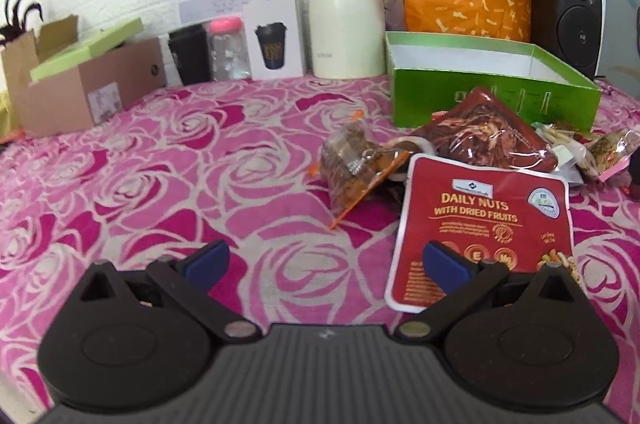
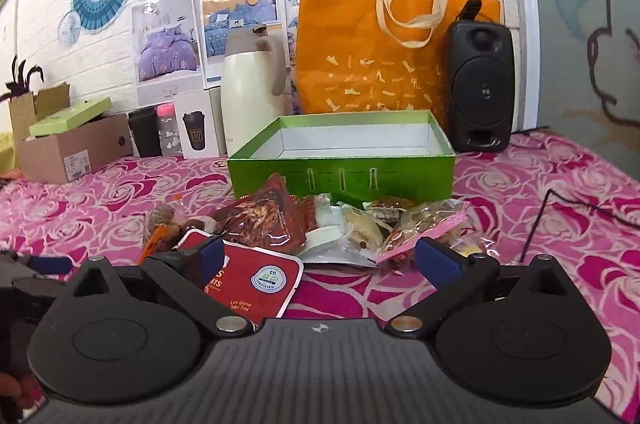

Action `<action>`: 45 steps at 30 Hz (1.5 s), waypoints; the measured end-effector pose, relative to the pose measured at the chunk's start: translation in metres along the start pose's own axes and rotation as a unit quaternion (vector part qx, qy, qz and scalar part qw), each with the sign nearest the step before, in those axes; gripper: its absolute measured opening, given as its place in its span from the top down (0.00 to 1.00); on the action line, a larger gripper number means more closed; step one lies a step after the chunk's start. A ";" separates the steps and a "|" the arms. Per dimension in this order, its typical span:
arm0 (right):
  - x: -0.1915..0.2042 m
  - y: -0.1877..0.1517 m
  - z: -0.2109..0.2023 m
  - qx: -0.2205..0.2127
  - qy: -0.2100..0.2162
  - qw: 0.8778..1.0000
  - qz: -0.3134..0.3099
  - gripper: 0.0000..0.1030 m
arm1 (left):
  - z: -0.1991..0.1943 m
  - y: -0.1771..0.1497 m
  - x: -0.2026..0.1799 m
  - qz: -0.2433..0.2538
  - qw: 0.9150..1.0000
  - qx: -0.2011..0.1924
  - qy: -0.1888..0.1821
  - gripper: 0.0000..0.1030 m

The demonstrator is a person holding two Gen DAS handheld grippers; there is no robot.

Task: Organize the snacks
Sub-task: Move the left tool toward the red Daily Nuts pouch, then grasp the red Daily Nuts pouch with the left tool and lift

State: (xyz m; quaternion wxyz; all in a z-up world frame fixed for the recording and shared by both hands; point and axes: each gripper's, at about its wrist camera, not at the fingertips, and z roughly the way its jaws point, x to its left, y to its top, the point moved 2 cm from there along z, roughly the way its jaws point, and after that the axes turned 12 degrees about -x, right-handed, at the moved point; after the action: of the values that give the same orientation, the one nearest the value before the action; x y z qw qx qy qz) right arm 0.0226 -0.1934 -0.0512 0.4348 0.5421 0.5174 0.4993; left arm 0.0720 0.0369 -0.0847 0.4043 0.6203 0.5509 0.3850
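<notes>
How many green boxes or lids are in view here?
2. An open green box stands behind the snack pile, in front of the orange bag. A lighter green lid lies on the cardboard box at far left. Others may be hidden.

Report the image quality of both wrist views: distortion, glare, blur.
Left wrist view: strong fisheye bending with dark top corners; print on the red nut pouch reads sharp, while the cardboard box at the edge looks soft. Right wrist view: same barrel bending on the green box; glare streaks the plastic film over the wall posters; lighting is even, with soft shadows.
</notes>
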 end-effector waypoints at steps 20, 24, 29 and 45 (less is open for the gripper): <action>-0.016 -0.043 0.067 0.132 0.100 0.963 0.212 0.38 | 0.028 0.000 -0.026 -0.055 0.981 0.023 -0.183 0.18; -0.015 -0.040 0.066 0.126 0.107 0.970 0.179 0.59 | 0.024 0.004 -0.024 -0.067 0.981 0.010 -0.184 0.41; -0.021 -0.033 0.059 0.106 0.127 0.969 0.183 0.79 | 0.014 0.011 -0.016 -0.088 0.980 -0.002 -0.178 0.70; -0.019 -0.006 0.044 0.056 0.126 0.978 0.153 0.95 | -0.005 0.027 -0.010 -0.108 0.973 -0.028 -0.202 0.78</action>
State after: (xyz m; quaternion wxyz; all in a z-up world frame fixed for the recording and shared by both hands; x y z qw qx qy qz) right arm 0.0664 -0.2096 -0.0647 0.2532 0.5709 0.5059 0.5949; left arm 0.0765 0.0260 -0.0578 0.5633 0.6106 0.5109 0.2209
